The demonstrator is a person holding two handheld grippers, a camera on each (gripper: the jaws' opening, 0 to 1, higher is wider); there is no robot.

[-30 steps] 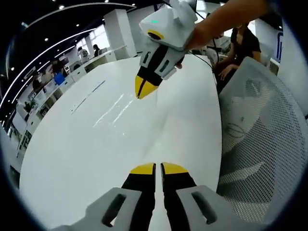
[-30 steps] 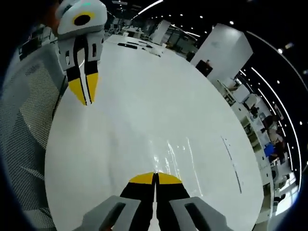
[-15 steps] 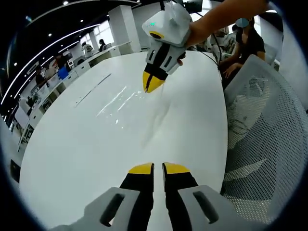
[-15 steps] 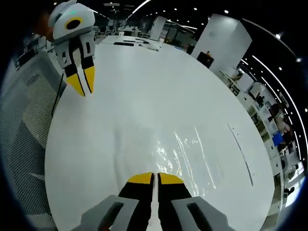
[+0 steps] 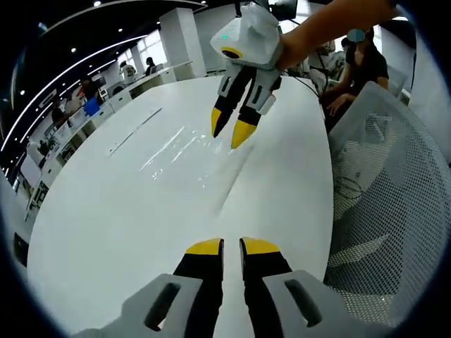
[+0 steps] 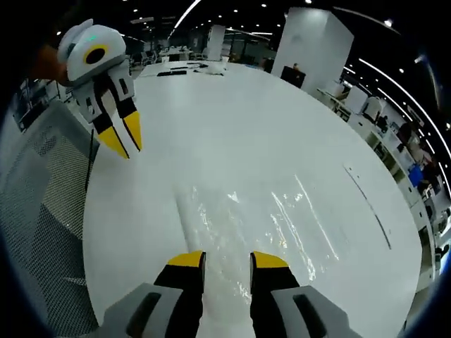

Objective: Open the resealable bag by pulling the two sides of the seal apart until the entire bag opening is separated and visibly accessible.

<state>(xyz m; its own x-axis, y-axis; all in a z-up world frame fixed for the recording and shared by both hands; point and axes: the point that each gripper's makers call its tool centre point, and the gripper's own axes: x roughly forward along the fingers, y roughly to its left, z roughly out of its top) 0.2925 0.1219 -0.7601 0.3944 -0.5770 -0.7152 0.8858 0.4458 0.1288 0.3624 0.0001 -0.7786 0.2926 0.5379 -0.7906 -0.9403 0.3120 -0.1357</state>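
White worktop (image 6: 232, 120) holds a clear bag (image 6: 254, 225), lying flat just past the right claw (image 6: 227, 259), whose jaws are spread and empty. Left claw (image 5: 224, 246) is almost shut, empty. Bag looks unopened; all pulling remains.

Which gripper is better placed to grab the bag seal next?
Right, probably. The right gripper hangs open just above the clear bag on the table. The left gripper has its jaws nearly shut and sits farther from the bag.
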